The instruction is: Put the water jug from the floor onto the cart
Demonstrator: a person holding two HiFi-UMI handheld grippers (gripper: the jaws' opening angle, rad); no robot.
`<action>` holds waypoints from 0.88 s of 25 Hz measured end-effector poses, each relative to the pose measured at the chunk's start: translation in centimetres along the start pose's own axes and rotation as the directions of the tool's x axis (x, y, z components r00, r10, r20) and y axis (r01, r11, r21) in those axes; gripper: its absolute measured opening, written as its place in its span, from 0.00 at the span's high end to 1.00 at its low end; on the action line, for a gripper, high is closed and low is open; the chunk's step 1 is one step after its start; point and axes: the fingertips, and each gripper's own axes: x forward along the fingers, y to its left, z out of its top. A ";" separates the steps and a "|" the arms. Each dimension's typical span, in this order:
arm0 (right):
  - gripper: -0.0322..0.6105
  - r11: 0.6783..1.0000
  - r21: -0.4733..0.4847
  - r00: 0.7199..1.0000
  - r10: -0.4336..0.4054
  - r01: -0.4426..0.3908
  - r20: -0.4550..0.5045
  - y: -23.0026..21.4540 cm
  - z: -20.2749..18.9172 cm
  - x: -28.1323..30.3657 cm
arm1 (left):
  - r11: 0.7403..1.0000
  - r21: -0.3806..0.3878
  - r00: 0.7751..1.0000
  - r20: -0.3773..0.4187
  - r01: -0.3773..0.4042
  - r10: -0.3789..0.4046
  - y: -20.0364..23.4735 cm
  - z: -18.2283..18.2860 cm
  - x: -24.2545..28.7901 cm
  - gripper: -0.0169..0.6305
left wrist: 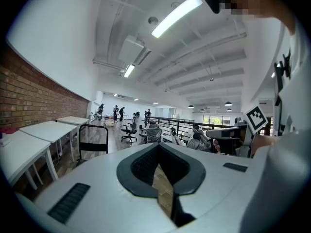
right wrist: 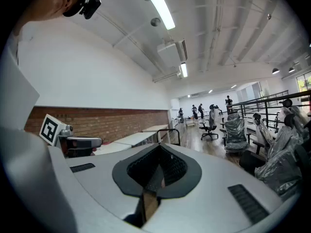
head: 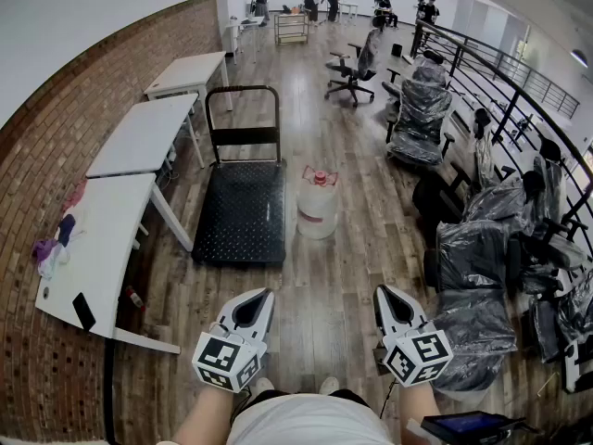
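The water jug (head: 317, 209) stands upright on the floor (head: 338, 290), just beside the cart's (head: 243, 213) right edge, well ahead of the left gripper (head: 264, 293) and right gripper (head: 382, 291), roughly midway between them, both pressed together, empty

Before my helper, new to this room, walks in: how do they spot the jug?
Along the brick wall stand white tables, and beside them a black cart. The jug stands on the floor right of the cart: clear, red-capped, unlike the dark chairs nearby.

The water jug (head: 317, 209) stands on the floor (head: 324, 295) just right of the cart (head: 243, 216), tables (head: 139, 137) farther left.
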 end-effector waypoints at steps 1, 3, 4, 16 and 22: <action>0.95 1.000 -0.002 1.000 0.003 -0.003 0.000 -0.6 0.1 -0.2 | 1.000 0.005 1.000 0.000 -0.004 0.004 -0.5 0.1 0.3 0.98; 0.95 1.000 -0.004 1.000 0.009 -0.009 0.000 -1.8 0.2 -0.6 | 1.000 0.010 1.000 0.000 -0.012 0.012 -1.5 0.3 1.0 0.98; 0.95 1.000 -0.003 1.000 0.011 -0.011 -0.001 -2.5 0.2 -0.8 | 1.000 0.009 1.000 -0.001 -0.017 0.017 -1.9 0.4 1.4 0.98; 0.95 0.996 0.080 0.999 0.035 -0.033 -0.021 -8.9 -1.6 -2.0 | 0.996 0.005 0.995 -0.046 -0.089 0.089 -5.2 -0.2 3.6 0.98; 0.95 0.996 0.079 0.997 0.054 -0.048 -0.063 -9.1 -2.9 -0.2 | 0.993 -0.024 0.992 -0.066 -0.112 0.110 -4.2 -1.3 4.0 0.98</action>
